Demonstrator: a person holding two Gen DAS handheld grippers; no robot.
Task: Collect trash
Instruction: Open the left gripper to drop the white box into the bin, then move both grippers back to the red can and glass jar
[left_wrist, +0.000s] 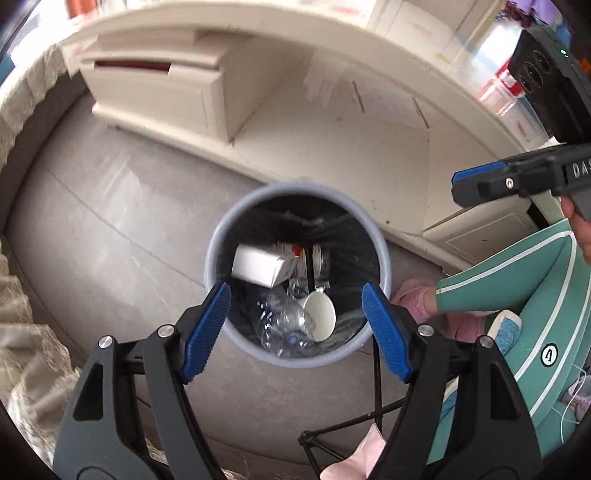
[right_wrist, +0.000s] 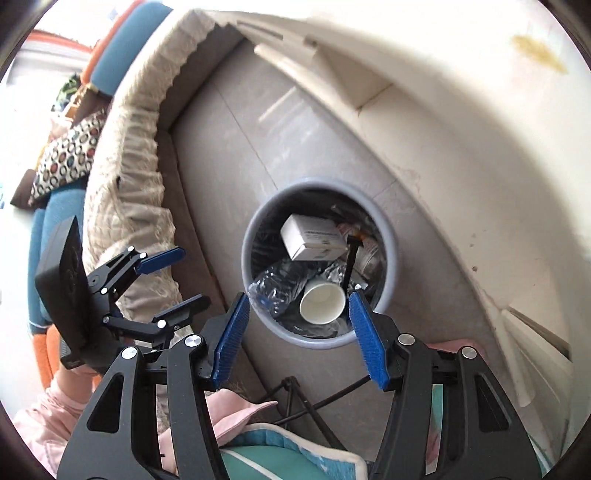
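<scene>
A round grey trash bin (left_wrist: 218, 236) with a black liner stands on the floor. In it lie a white carton (left_wrist: 262, 266), a crushed clear plastic bottle (left_wrist: 280, 321) and a white paper cup (left_wrist: 321, 314). My left gripper (left_wrist: 295, 325) is open and empty, held above the bin's near rim. The right wrist view shows the same bin (right_wrist: 388, 236) with the carton (right_wrist: 310, 236), bottle (right_wrist: 277, 280) and cup (right_wrist: 321, 301). My right gripper (right_wrist: 299, 336) is open and empty above the bin. The other gripper shows in each view, right (left_wrist: 480, 184) and left (right_wrist: 166, 280).
A cream cabinet (left_wrist: 166, 96) with an open shelf stands behind the bin. A bed with a beige cover (right_wrist: 129, 177) lies to the left. The person's green trouser leg (left_wrist: 517, 295) and pink slipper (left_wrist: 413, 295) are at the right. A black tripod leg (left_wrist: 351, 424) stands near the bin.
</scene>
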